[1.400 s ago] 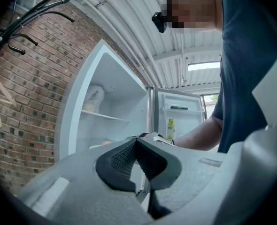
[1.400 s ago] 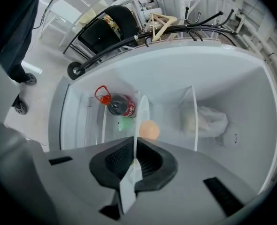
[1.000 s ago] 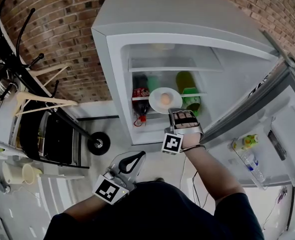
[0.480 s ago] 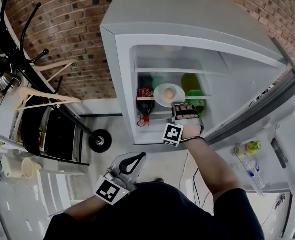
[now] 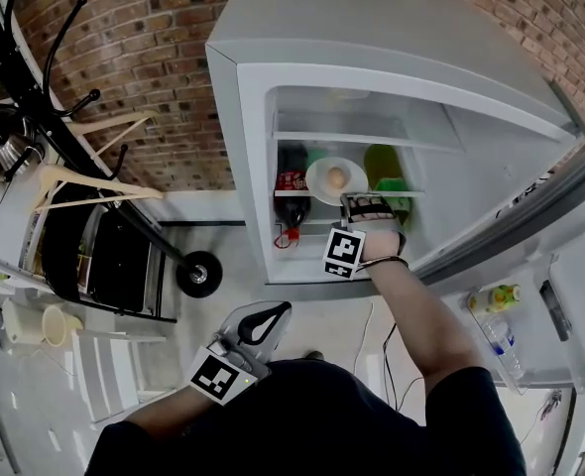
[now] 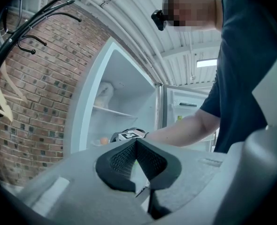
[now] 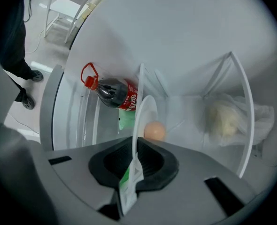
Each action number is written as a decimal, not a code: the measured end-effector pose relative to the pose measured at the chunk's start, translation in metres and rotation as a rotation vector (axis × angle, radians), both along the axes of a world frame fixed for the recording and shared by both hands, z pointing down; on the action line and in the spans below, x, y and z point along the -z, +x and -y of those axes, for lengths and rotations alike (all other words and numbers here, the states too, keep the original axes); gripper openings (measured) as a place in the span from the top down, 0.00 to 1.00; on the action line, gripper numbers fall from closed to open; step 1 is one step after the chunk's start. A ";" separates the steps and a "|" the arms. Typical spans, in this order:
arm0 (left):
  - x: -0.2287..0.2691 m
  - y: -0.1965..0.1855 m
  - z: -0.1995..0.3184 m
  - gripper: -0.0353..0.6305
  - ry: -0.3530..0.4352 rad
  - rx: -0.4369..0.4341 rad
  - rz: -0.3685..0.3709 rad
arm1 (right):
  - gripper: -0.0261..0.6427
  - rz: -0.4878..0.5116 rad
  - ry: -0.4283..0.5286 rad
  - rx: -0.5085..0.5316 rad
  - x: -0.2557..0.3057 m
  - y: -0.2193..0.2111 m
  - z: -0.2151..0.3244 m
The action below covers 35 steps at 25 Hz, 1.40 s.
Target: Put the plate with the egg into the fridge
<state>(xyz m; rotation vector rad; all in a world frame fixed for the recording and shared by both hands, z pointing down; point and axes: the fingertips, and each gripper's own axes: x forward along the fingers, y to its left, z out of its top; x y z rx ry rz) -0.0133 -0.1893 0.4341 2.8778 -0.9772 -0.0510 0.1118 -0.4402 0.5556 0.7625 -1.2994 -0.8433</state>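
Note:
A white plate carrying a brown egg is held level just above the middle shelf inside the open fridge. My right gripper is shut on the plate's near rim. In the right gripper view the plate shows edge-on between the jaws of that gripper, with the egg just beyond the pads. My left gripper hangs low by the person's body, well outside the fridge. Its jaws are shut with nothing in them.
A cola bottle stands left of the plate and green bottles to its right. A bagged pale lump lies on the upper shelf. The fridge door stands open at right, bottles in its rack. A coat rack and a black cart stand at left.
My right gripper has carried the plate with the egg deeper into the fridge, over the middle shelf. The left gripper has stayed by the body.

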 end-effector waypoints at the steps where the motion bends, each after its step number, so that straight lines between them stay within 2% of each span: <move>1: 0.000 0.001 -0.001 0.94 0.000 -0.003 0.001 | 0.91 -0.003 -0.009 0.001 -0.001 0.000 0.001; 12: 0.002 -0.002 -0.003 0.94 0.001 0.006 0.004 | 0.89 -0.040 -0.047 -0.005 -0.010 0.001 0.012; 18: 0.005 -0.007 -0.006 0.94 0.008 0.012 0.005 | 0.88 -0.060 -0.019 -0.003 -0.013 0.001 0.014; 21: 0.006 -0.008 -0.007 0.94 0.005 0.014 0.003 | 0.82 -0.055 -0.003 -0.008 -0.011 0.003 0.014; 29: 0.009 -0.009 -0.012 0.94 0.027 -0.007 0.000 | 0.81 0.050 0.039 0.011 0.013 -0.012 -0.024; 35: 0.016 -0.003 -0.018 0.94 0.045 -0.050 -0.001 | 0.81 0.228 -0.007 0.023 0.026 -0.031 -0.093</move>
